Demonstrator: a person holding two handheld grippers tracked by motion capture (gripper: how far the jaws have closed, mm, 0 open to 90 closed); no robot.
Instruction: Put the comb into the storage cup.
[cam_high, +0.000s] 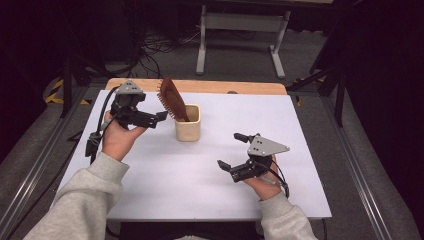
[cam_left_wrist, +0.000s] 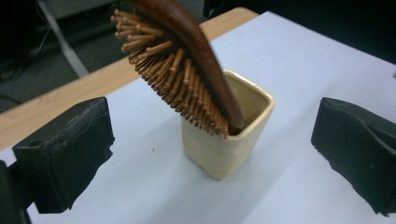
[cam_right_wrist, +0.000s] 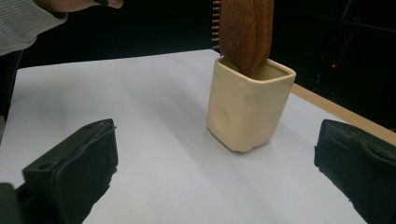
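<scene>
Wood, glaze and matt foam

A smooth, polished wooden hairbrush (cam_left_wrist: 196, 51) with wooden pins is seen in a glossy cream ceramic cup (cam_right_wrist: 250, 109); the table (cam_high: 165, 185) is covered in matt white, and rough black pads (cam_left_wrist: 65, 149) are noted.

hairbrush (cam_left_wrist: 187, 70) handle hidden inside the cup (cam_left_wrist: 229, 140) — its top cut off in both gripper views.

Flat white rectangular tabletop (cam_high: 165, 185) across the middle of the high view, with a light wooden strip (cam_high: 210, 86) along its far edge. Just left of centre, toward the upper part, a squarish cream ceramic cup (cam_high: 188, 128), upright on the white surface.
</scene>
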